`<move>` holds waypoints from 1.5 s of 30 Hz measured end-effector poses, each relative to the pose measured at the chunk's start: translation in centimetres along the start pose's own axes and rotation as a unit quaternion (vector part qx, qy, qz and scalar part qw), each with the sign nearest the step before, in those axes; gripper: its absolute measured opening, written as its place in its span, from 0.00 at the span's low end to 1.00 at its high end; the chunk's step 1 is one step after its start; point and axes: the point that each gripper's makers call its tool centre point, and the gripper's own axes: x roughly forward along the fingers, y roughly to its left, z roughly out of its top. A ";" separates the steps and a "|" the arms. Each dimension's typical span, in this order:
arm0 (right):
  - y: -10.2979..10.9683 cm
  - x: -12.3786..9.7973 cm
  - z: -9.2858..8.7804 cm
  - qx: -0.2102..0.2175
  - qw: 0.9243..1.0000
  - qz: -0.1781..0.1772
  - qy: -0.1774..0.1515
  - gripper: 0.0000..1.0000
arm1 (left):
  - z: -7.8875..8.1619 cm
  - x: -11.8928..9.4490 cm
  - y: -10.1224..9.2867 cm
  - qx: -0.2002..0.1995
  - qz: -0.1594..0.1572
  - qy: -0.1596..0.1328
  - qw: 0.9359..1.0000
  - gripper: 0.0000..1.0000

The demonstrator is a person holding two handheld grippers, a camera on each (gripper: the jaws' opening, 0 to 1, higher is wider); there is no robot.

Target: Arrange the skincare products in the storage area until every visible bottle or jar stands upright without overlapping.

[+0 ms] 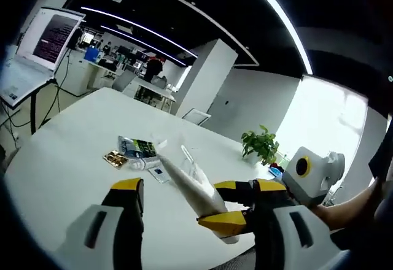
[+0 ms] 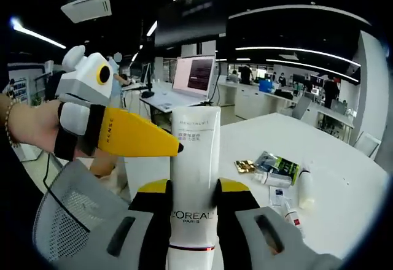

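White L'Oréal tube (image 2: pixel 194 178) is clamped between my right gripper (image 2: pixel 194 199) jaws; my left gripper (image 1: pixel 178 205) jaws stand apart above the table (image 1: pixel 67 159).

I see a white tube (image 2: pixel 194 178) with black lettering, yellow-and-black fingers (image 2: pixel 232 187), a white desk (image 1: pixel 73 153) and a green plant (image 1: pixel 260 142).

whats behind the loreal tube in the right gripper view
Directly behind the L'Oreal tube stands an open laptop on a desk; the tube covers its lower right part. The white table with small skincare items lies to the right.
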 end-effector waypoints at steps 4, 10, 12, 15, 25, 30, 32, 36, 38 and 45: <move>0.5 0.0 0.8 0.003 1.000 0.007 -0.012 0.27 | -0.1 -0.2 0.2 -0.014 0.000 -0.006 1.000 0.60; 1.1 -0.1 1.7 0.000 1.000 0.015 -0.023 0.27 | 1.4 0.2 -0.9 -0.044 -0.020 -0.050 0.998 0.58; 1.2 -0.2 2.0 -0.002 1.000 0.015 -0.025 0.27 | 1.6 0.2 -1.2 -0.053 -0.030 -0.057 0.997 0.51; 1.2 -0.2 2.1 -0.003 1.000 0.014 -0.026 0.27 | 1.8 0.4 -0.9 -0.057 -0.024 -0.067 0.996 0.45; 1.3 -0.1 1.8 -0.017 1.000 0.013 -0.021 0.27 | 2.2 0.7 -0.5 -0.085 -0.018 -0.087 0.992 0.31; 1.1 -0.1 1.9 -0.022 0.999 0.010 -0.021 0.27 | 2.4 0.8 -0.7 -0.086 -0.019 -0.092 0.992 0.26; 1.1 0.0 2.0 -0.026 0.999 0.009 -0.020 0.27 | 2.5 0.8 -0.7 -0.082 -0.020 -0.092 0.992 0.22; 1.1 0.0 2.1 -0.030 0.999 0.009 -0.020 0.27 | 2.6 0.8 -0.7 -0.072 -0.019 -0.093 0.993 0.18; 1.1 0.0 2.1 -0.031 0.999 0.008 -0.019 0.27 | 2.6 0.8 -0.5 -0.071 -0.018 -0.094 0.993 0.16; 1.1 0.0 2.3 -0.032 0.999 0.006 -0.018 0.27 | 2.8 0.7 -0.5 -0.059 -0.014 -0.094 0.994 0.14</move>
